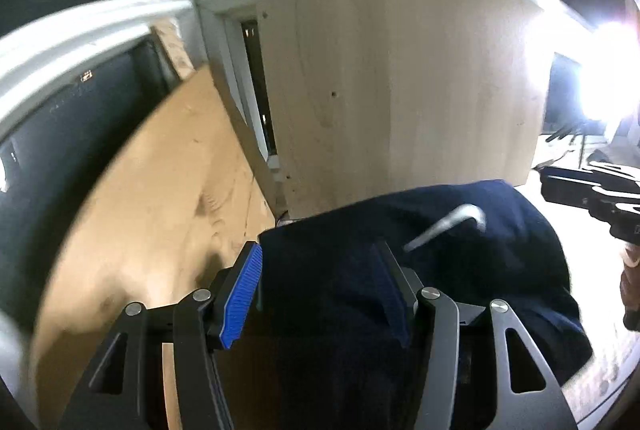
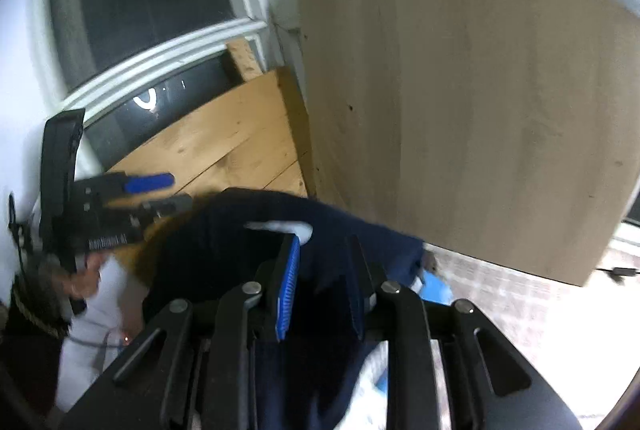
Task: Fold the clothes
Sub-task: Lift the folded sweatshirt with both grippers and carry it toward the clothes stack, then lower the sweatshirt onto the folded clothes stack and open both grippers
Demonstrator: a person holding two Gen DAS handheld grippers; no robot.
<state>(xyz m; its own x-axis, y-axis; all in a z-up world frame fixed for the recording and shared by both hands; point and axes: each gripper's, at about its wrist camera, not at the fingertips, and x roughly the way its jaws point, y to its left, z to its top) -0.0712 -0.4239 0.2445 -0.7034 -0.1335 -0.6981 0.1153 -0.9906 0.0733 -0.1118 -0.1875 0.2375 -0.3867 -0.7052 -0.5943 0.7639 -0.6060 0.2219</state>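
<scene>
Left wrist view, left to right: brown wooden board (image 1: 160,190) leaning low, pale wood panel (image 1: 400,70) upright behind, navy garment (image 1: 440,250) bunched at its base with a light grey mark on the cloth. Left gripper (image 1: 316,294) jaws spread, navy cloth lying between them, pads not pressing it. Right gripper (image 1: 592,190) pokes in at the right edge, blurred. Right wrist view: left gripper (image 2: 132,190) at left, garment (image 2: 240,230) centre, right gripper (image 2: 320,290) jaws part-spread with cloth between them; cannot tell if the pads pinch it.
</scene>
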